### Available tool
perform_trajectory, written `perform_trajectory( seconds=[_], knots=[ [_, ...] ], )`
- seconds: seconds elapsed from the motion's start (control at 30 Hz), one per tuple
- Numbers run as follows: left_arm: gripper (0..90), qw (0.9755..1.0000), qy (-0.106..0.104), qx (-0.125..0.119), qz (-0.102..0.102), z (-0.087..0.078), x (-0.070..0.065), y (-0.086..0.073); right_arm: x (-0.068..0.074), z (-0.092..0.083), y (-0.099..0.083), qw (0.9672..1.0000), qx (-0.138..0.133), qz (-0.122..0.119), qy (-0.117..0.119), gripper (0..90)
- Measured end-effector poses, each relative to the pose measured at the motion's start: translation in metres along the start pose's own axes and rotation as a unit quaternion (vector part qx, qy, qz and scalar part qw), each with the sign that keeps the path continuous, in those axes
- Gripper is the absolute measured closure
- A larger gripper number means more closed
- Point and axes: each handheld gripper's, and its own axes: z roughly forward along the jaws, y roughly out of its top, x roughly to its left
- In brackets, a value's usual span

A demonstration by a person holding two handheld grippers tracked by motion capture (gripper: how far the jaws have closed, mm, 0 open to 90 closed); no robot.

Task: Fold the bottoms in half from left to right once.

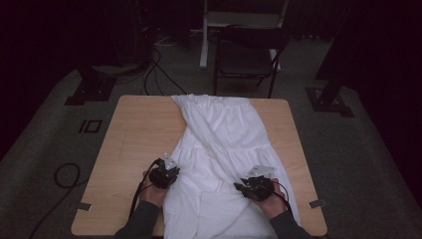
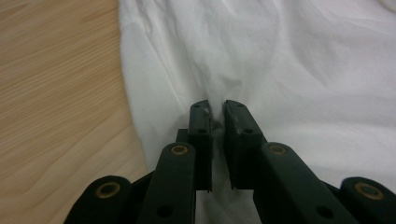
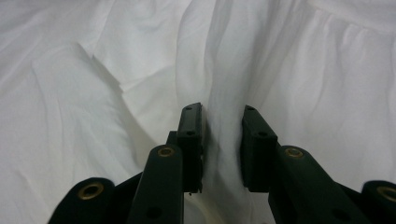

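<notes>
Cloth [image 1: 226, 144], white and gathered like a skirt, lies on the table [image 1: 134, 134] from the far edge to the near edge, narrow at the far end and spread wide toward the person. Bare wood of the table shows to either side of the cloth.

Near the cloth's left edge, the left gripper [image 1: 166, 169] sits low on the fabric; in the left gripper view [image 2: 217, 109] its jaws stand almost together, pinching a small ridge of cloth between them, with the wood just beyond the cloth's edge.

On the cloth's right half, toward its near end, the right gripper [image 1: 244, 185] rests on the fabric. In the right gripper view [image 3: 223, 116] its jaws straddle a raised fold of cloth; a narrow gap remains, and whether the pads press the fold I cannot tell.

A chair [image 1: 249, 55] stands on the floor beyond the table's far edge.
</notes>
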Motion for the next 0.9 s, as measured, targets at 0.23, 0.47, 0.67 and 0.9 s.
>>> perform_trajectory(
  seconds=[0.23,0.47,0.67,0.9],
  knots=[
    [81.1,0.9993,0.004,0.002,-0.036,-0.015,0.019,-0.018,0.014,0.014,0.012,0.9995,0.003,-0.009,0.032,85.9],
    [73.3,0.9949,-0.058,-0.054,-0.062,-0.032,0.014,-0.019,0.013,-0.009,0.020,0.9984,-0.042,0.009,0.036,87.6],
    [65.5,0.9971,-0.059,-0.042,-0.023,-0.028,-0.002,-0.009,0.007,-0.058,0.030,0.9946,-0.103,0.011,0.008,87.8],
    [61.5,0.9984,-0.054,-0.014,-0.007,-0.014,-0.013,-0.013,-0.021,-0.058,-0.002,0.9965,0.007,0.056,-0.062,70.8]
  ],
)
